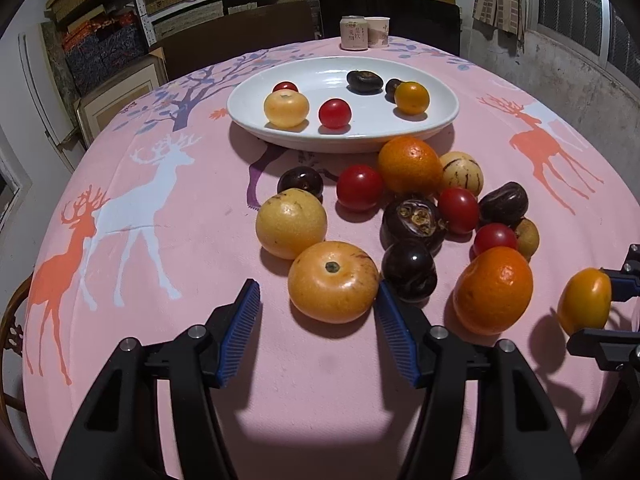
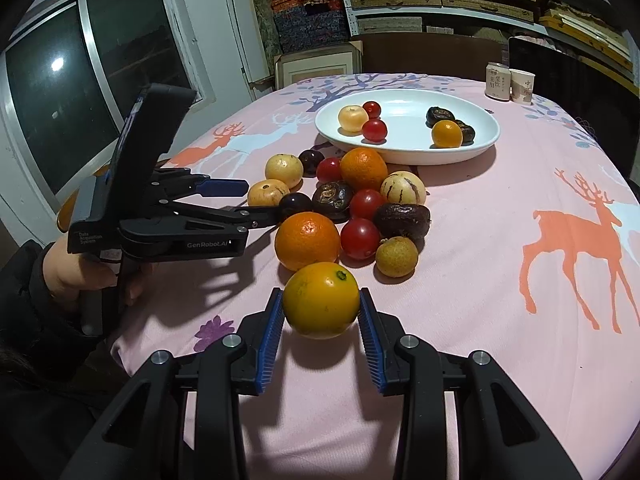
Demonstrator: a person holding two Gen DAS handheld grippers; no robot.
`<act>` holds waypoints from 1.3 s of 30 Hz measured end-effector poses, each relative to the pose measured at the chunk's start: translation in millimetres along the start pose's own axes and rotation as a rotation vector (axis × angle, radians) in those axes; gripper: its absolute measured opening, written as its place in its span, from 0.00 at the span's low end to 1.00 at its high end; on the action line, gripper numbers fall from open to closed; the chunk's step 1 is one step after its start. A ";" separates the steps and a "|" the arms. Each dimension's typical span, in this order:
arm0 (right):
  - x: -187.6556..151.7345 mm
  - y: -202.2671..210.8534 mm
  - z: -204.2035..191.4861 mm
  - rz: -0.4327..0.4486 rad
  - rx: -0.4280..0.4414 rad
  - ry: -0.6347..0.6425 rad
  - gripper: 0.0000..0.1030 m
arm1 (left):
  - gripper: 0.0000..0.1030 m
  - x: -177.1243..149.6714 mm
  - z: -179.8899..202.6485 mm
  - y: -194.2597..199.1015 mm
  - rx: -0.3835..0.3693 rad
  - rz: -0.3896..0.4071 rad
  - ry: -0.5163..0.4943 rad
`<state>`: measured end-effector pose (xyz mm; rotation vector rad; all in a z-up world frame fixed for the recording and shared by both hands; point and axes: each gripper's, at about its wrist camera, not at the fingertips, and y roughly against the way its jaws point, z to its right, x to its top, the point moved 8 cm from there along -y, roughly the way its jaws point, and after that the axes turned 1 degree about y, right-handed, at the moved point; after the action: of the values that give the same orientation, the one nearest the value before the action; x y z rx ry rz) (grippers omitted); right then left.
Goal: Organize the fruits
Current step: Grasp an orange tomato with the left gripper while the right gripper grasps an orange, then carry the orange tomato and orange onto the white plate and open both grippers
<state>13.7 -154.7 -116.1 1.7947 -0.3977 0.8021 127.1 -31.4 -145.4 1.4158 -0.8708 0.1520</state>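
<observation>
A white oval plate (image 1: 440, 120) (image 2: 486, 136) holds several small fruits. A pile of fruits lies in front of it on the pink tablecloth: oranges, red tomatoes, dark purple fruits, pale yellow fruits. My left gripper (image 1: 316, 300) (image 2: 256, 204) is open, its fingers on either side of a yellow-orange round fruit (image 1: 333, 281) (image 2: 267, 193), right pad close to it. My right gripper (image 2: 321, 310) is shut on a small yellow-orange citrus (image 2: 321, 300) (image 1: 585, 300), held just above the cloth near the pile's front.
A drink can (image 1: 353, 32) (image 2: 498, 81) and a paper cup (image 1: 378, 32) (image 2: 522, 86) stand at the table's far edge. Dark chairs stand behind the table. Shelves with boxes line the back wall. A window is at the side.
</observation>
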 end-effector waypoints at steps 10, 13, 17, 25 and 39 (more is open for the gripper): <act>-1.6 1.0 -1.9 -0.001 -0.001 0.003 0.36 | 0.42 1.8 2.0 -2.2 -0.033 0.002 0.006; -0.9 2.5 -1.9 0.003 -0.005 0.004 0.36 | 0.42 1.7 4.3 -0.1 -0.024 0.011 0.003; -0.7 4.7 -0.4 0.005 -0.006 0.001 0.36 | 0.42 -0.8 4.5 5.2 -0.034 0.024 0.019; 0.4 6.4 2.0 0.010 -0.010 -0.009 0.36 | 0.42 -6.4 8.0 22.8 -0.054 0.052 0.032; 11.6 18.6 8.3 0.051 -0.011 -0.018 0.36 | 0.42 -3.0 11.4 67.9 -0.067 0.138 0.031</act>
<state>13.3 -167.8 -96.8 1.7893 -0.4606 0.8181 80.9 -26.8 -94.5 1.2879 -0.9403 0.2461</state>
